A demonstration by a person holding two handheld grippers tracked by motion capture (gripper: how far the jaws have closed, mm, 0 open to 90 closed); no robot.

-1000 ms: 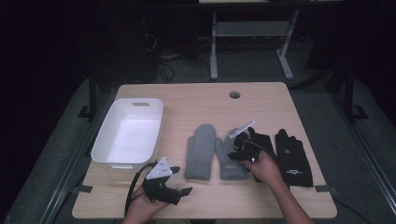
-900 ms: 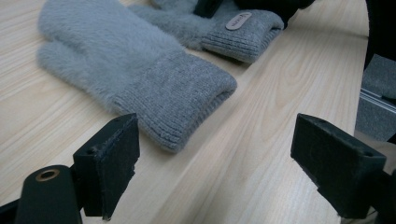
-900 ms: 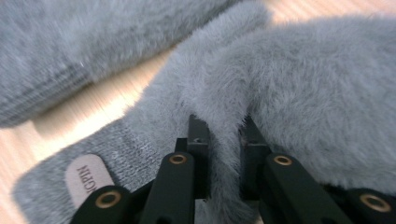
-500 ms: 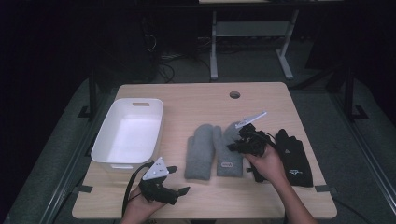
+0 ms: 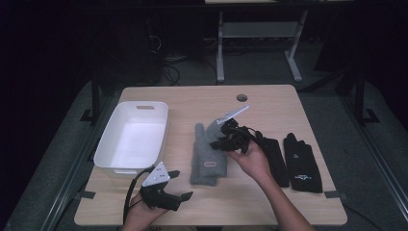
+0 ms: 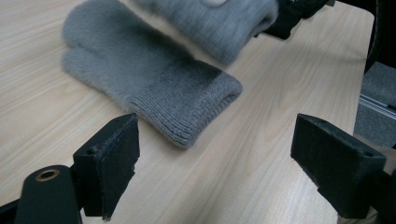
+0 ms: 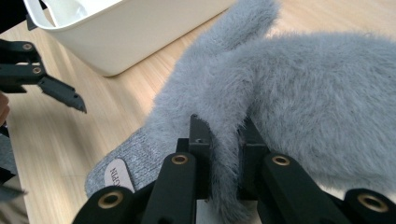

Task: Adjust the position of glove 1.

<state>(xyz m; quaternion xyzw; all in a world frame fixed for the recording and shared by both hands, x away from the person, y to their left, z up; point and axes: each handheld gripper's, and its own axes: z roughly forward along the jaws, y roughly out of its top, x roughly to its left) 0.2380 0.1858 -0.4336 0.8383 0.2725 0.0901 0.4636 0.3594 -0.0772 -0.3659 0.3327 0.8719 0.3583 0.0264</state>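
Note:
Two fuzzy grey mittens lie mid-table. My right gripper (image 5: 222,143) (image 7: 223,140) is shut on the fluffy edge of the labelled grey mitten (image 5: 211,166) (image 7: 299,93), which is lifted and draped partly over the other grey mitten (image 5: 198,144) (image 6: 149,79). That one lies flat, cuff towards my left gripper (image 5: 182,184) (image 6: 224,163). The left gripper stands open near the front edge, with nothing between its jaws. The held mitten's cuff (image 6: 224,23) hangs above the flat one in the left gripper view.
A white bin (image 5: 111,144) (image 7: 126,32) stands at the left of the table. Two black gloves (image 5: 302,163) lie side by side at the right, behind the right hand. A round cable hole (image 5: 241,98) sits near the far edge.
My right gripper has carried the labelled mitten to the left, from beside the other mitten to partly over it. The left gripper has barely moved.

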